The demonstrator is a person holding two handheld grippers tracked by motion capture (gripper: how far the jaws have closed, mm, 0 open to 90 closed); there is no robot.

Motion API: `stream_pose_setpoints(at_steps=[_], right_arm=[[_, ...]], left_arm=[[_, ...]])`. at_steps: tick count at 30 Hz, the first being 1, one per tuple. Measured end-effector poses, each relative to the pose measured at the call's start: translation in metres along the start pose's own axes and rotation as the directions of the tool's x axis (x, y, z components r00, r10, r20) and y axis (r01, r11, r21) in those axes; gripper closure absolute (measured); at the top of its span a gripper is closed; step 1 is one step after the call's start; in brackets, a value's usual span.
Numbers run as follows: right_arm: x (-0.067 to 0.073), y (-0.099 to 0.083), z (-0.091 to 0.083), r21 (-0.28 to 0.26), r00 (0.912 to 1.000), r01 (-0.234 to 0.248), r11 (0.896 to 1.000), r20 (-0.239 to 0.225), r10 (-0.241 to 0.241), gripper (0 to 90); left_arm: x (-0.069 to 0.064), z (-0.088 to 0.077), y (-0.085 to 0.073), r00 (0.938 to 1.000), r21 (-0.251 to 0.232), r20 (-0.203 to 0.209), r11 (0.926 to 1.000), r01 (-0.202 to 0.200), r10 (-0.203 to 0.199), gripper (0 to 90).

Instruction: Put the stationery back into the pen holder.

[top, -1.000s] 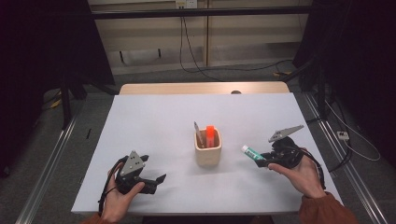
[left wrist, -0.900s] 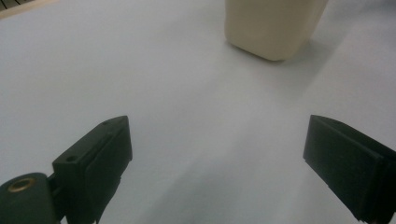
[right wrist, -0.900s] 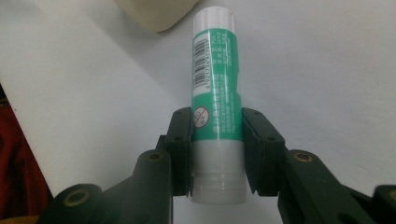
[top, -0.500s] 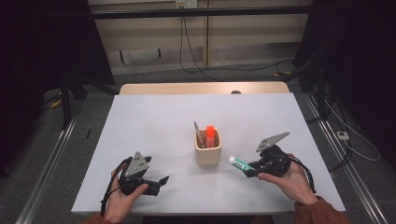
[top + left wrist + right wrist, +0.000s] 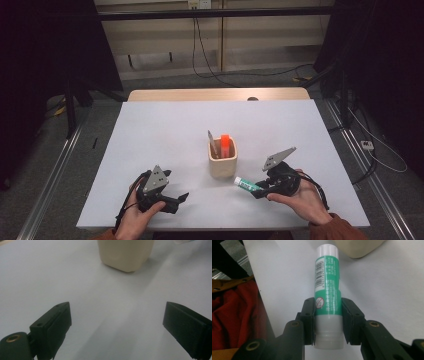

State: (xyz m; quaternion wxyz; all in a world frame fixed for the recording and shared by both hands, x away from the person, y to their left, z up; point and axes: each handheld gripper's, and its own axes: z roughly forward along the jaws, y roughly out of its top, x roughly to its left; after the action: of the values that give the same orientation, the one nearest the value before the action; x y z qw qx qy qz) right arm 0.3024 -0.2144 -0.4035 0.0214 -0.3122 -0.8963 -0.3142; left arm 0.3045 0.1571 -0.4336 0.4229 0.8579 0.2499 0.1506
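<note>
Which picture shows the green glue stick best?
The right gripper view: the glue stick is close up, clamped between the right gripper's jaws, label readable. The high view shows it small beside the cup. The left gripper view catches perhaps a white tip at the top edge.

White surface (image 5: 165,130) on a wood-edged top. Grey floor (image 5: 165,82), loose cables (image 5: 210,60), pale back wall panels (image 5: 160,40). Dim room, dark sides.

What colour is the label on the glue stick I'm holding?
Green with white print, on a white glue stick; clearest in the right gripper view.
</note>
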Motion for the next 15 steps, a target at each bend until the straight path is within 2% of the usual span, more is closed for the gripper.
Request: stream_pose_setpoints(at_steps=[4, 8, 12, 15], right_arm=[[0.004, 0.004, 0.003, 0.003, 0.9998, 0.013, 1.000, -0.013, -0.013, 66.3], [0.006, 0.010, 0.007, 0.006, 0.9993, 0.030, 1.000, -0.024, -0.030, 66.3], [0.008, 0.015, 0.012, 0.014, 0.9987, 0.037, 0.999, -0.035, -0.036, 66.3], [0.008, 0.017, 0.016, 0.009, 0.9986, 0.038, 0.999, -0.036, -0.038, 66.3]], left_arm=[[-0.008, 0.004, 0.004, 0.9986, 0.016, 0.017, 0.9986, -0.051, 0.051, 8.2], [-0.014, 0.007, 0.008, 0.9961, 0.020, 0.035, 0.9965, -0.081, 0.081, 8.3], [-0.018, 0.011, 0.011, 0.9920, 0.034, 0.024, 0.9916, -0.125, 0.124, 8.5], [-0.022, 0.015, 0.014, 0.9847, 0.045, 0.015, 0.9837, -0.174, 0.174, 9.3]])
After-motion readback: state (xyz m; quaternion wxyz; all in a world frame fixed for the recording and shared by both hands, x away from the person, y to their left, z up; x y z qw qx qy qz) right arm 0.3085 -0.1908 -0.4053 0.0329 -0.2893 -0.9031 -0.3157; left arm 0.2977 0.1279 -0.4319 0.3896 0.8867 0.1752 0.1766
